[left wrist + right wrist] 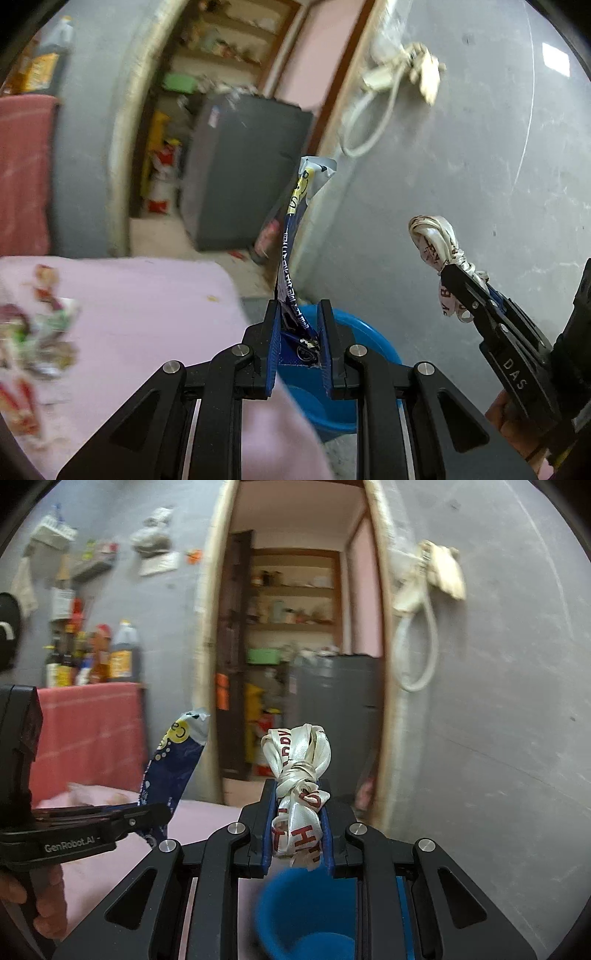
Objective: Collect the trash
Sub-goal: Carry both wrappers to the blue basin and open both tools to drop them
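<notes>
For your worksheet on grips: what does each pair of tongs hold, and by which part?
Left tongs: a blue snack wrapper, pinched at its lower end. Right tongs: a knotted white printed ribbon, gripped just below the knot.

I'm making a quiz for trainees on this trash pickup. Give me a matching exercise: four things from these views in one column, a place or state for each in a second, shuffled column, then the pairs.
Things
1. blue wrapper
2. knotted white ribbon
3. blue tub
4. loose wrappers

Places or states
A. below and between the two grippers
B. clamped in the right gripper
C. lying on the pink cloth
D. clamped in the left gripper, standing up

Pairs: 1-D, 2-B, 3-A, 4-C
</notes>
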A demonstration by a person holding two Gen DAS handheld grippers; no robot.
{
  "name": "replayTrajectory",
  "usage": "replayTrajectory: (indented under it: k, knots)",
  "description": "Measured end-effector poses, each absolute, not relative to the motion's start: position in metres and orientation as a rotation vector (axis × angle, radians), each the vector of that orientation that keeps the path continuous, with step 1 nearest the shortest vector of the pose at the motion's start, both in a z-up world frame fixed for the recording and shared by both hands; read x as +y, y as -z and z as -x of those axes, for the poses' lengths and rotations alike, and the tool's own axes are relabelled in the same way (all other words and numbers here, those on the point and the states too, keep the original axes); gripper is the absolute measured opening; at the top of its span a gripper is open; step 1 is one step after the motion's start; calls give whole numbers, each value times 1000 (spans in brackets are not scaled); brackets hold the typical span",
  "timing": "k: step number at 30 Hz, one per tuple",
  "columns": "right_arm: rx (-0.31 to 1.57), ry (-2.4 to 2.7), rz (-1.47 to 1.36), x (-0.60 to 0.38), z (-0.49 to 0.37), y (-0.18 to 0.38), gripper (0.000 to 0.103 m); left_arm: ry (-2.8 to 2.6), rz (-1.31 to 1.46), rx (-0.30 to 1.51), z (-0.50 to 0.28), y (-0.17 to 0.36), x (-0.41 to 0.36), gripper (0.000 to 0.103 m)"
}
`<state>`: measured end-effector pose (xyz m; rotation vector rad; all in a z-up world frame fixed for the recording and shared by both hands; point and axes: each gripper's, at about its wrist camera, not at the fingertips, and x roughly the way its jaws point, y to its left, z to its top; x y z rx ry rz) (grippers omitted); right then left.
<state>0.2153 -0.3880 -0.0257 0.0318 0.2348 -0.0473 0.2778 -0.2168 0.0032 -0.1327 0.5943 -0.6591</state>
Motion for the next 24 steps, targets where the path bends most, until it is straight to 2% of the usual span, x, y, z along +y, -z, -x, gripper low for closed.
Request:
replayTrajectory:
  k: [12, 21, 24]
  knots:
    - [409, 145, -160, -451, -246, 103, 22, 683, 60, 929, -368, 65, -306, 16]
    - [512, 140, -212, -463, -256, 135, 25, 647, 26, 1054, -390, 103, -321, 18]
    - [531, 141, -235, -465, -261, 141, 28, 650, 20, 1069, -392, 109, -318, 24]
